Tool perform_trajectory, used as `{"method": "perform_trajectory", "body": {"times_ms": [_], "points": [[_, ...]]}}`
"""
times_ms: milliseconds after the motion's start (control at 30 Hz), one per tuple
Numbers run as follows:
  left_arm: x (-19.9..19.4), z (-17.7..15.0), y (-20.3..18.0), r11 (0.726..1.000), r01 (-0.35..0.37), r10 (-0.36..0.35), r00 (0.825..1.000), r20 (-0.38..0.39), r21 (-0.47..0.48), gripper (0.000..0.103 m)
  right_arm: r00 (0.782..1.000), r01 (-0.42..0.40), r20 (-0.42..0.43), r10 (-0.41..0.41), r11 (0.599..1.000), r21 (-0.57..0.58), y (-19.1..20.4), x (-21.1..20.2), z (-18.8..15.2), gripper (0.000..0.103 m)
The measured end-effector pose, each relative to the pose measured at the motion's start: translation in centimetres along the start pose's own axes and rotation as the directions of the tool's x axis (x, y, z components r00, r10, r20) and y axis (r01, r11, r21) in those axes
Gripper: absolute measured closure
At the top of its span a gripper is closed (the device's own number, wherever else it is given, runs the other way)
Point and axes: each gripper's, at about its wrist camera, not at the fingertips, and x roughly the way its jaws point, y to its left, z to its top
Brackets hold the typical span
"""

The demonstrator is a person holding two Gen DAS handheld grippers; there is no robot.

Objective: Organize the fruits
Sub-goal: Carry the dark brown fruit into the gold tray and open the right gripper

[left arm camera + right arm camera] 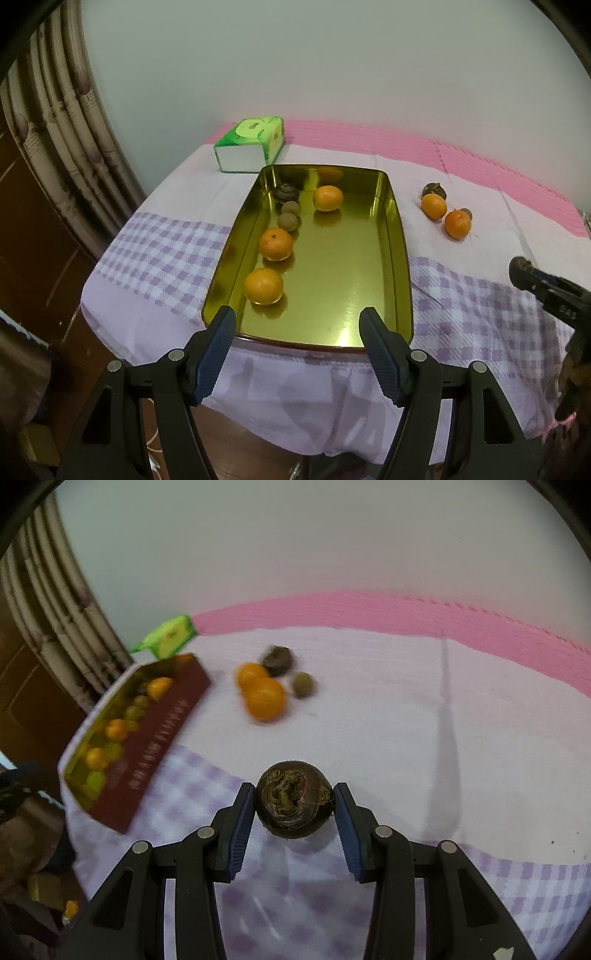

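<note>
Tray [391, 236] – glossy gold metal; tablecloth [166, 254] – matt checked cloth.

A green tissue box [250, 144] sits on the bench's checked lilac cloth [162, 254] — pink mat [480, 158] behind, curtain [62, 122] at left.

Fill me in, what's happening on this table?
A person with two handheld grippers is sorting fruit into a gold tray. The right gripper holds a dark round fruit between its pads, above the tablecloth. The left gripper is open and empty at the tray's near edge. The tray holds three oranges and some small dark and brownish fruits. Two oranges and some small dark fruits sit on the cloth to its right.
</note>
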Motion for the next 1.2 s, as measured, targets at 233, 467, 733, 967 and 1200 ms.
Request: {"method": "perform_trajectory", "body": {"times_ms": [233, 467, 733, 967, 1200], "points": [[0.3, 0.2, 0.7, 1.000, 0.002, -0.002, 1.000, -0.015, -0.029, 0.033, 0.993, -0.107, 0.039, 0.113, 0.985, -0.137, 7.5, -1.1, 2.9, 0.063], [0.8, 0.5, 1.5, 0.999, -0.018, 0.016, 1.000, -0.026, -0.048, 0.033, 0.984, -0.173, 0.003, 0.180, 0.953, -0.247, 13.5, 0.7, 4.6, 0.063], [1.2, 0.6, 2.6, 0.996, -0.040, 0.037, 0.999, -0.039, -0.082, 0.033, 0.980, -0.201, -0.059, 0.192, 0.937, -0.287, 16.7, 3.9, 5.3, 0.063], [1.5, 0.6, 3.1, 0.993, -0.062, 0.057, 0.997, -0.055, -0.098, 0.033, 0.976, -0.209, -0.111, 0.188, 0.948, -0.240, 16.7, 6.6, 5.4, 0.063], [2.1, 0.5, 4.7, 0.981, -0.101, 0.088, 0.993, -0.084, -0.167, 0.033, 0.973, -0.211, -0.142, 0.181, 0.949, -0.233, 17.3, 8.3, 5.8, 0.063]]}}
